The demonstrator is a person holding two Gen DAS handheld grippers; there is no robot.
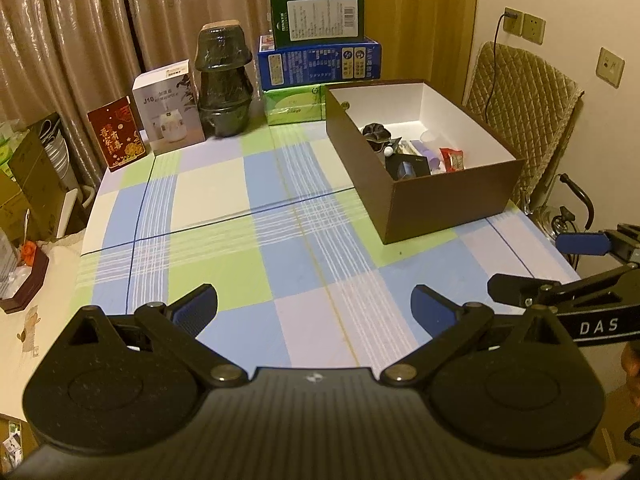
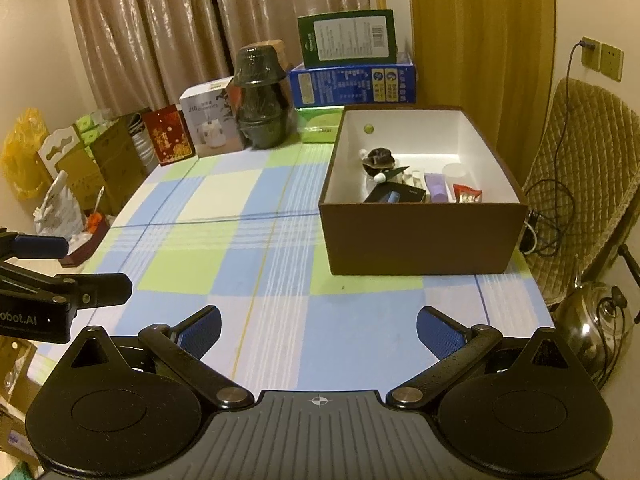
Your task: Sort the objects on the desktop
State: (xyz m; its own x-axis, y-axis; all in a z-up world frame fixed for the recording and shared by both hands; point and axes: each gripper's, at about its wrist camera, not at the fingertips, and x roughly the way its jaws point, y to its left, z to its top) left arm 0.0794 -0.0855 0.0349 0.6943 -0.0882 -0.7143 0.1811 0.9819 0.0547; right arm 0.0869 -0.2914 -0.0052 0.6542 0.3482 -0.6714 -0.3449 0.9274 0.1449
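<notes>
A brown box with a white inside (image 1: 452,200) (image 2: 420,240) stands on the right of the checked tablecloth (image 1: 240,240) (image 2: 224,240). It holds several small items: a dark flower-shaped piece (image 2: 380,157), a black case (image 2: 394,195), a purple tube (image 2: 437,189) and a red snack packet (image 2: 467,194). My left gripper (image 1: 314,312) is open and empty over the near cloth. My right gripper (image 2: 318,330) is open and empty, in front of the box. Each gripper shows at the edge of the other's view.
Along the back stand a red card box (image 1: 120,140), a white humidifier box (image 1: 170,108), a dark wrapped jar (image 1: 224,88) and stacked green and blue boxes (image 1: 320,64). A quilted chair (image 2: 588,168) and a metal kettle (image 2: 596,320) are to the right.
</notes>
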